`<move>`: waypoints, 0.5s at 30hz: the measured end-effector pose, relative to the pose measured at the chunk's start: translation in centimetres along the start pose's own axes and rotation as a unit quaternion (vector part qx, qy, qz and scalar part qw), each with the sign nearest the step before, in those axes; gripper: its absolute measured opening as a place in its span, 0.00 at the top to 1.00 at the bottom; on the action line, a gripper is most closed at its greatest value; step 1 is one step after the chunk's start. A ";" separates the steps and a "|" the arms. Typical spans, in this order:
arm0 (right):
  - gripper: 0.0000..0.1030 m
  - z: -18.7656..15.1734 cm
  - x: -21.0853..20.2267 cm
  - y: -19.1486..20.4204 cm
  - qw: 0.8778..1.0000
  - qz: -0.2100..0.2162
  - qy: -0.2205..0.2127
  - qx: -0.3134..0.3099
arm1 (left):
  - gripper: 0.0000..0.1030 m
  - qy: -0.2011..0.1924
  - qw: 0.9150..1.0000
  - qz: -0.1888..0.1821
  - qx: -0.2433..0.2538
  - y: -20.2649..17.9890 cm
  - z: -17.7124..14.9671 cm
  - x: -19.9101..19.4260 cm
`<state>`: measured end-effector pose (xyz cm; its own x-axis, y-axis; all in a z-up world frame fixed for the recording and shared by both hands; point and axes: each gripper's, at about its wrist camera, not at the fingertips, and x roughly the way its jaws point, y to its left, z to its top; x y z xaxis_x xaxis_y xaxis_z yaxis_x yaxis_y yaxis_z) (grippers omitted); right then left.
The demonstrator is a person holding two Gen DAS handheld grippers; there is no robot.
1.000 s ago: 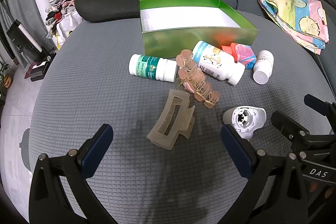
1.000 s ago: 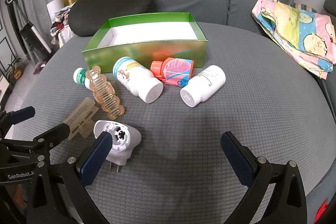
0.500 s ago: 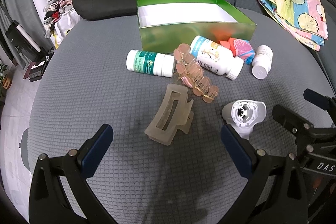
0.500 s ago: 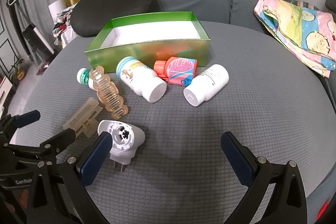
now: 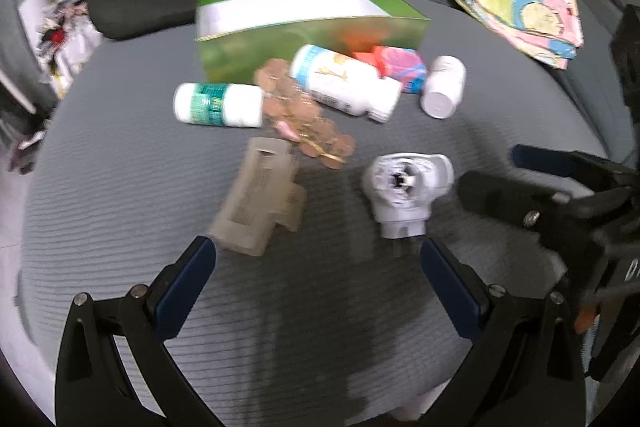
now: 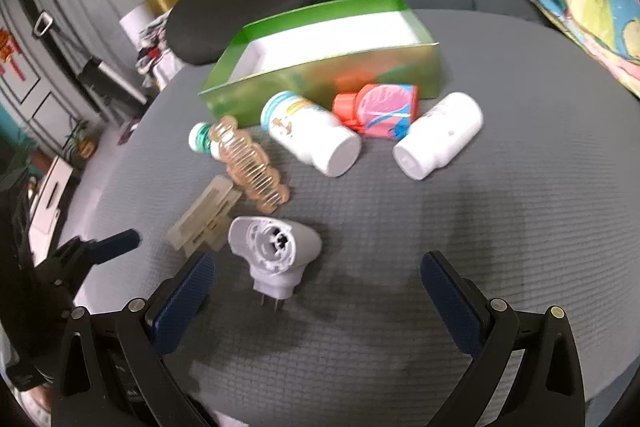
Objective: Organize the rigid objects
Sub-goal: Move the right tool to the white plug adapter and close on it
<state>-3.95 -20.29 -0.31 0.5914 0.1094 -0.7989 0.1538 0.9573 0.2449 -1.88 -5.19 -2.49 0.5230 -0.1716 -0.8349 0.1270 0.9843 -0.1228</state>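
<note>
- Hovering both tongs low over the grey cushioned surface (image 6: 500, 227); left tongs (image 5: 318, 269) and right tongs (image 6: 316, 285) both stand apart and carry nothing.
- Green box (image 6: 320, 67) sits at the far side, open top up; I can see nothing inside it, so I judge nothing is sorted yet.
- Loose items lie just in front of the box's near wall: green-label bottle (image 5: 218, 105), large white bottle (image 6: 310, 135), small white bottle (image 6: 438, 141), pink-and-orange carton (image 6: 380, 111), amber hair clip (image 6: 252, 165).
- Nearest me: translucent claw clip (image 5: 258, 201) and white plug-in unit (image 6: 276, 255), prongs pointing towards me.
- Claw clip lies ahead of the left tongs and the plug-in unit just ahead of the right; likely first picks.
- Both views are motion-blurred; fine detail is unreadable.
</note>
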 end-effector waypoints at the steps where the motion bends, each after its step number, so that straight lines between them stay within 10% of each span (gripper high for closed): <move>1: 0.00 0.0 0.2 0.1 1.000 0.009 0.006 -0.002 | 0.01 0.003 1.000 -0.014 -0.003 -0.1 0.0 0.3; 13: 0.06 0.9 4.8 -2.4 0.991 0.098 0.063 0.064 | 0.10 0.003 0.993 -0.114 -0.012 -1.8 0.6 2.3; 15: 0.13 1.0 5.0 -2.7 0.990 0.103 0.069 0.069 | 0.25 0.008 0.992 -0.123 -0.015 -1.9 0.8 2.7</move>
<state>-0.56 -22.59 -4.43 0.5097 0.3431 -0.7890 0.1526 0.8665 0.4753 -0.08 -7.58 -4.07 0.4661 -0.4064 -0.7859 0.2243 0.9135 -0.3394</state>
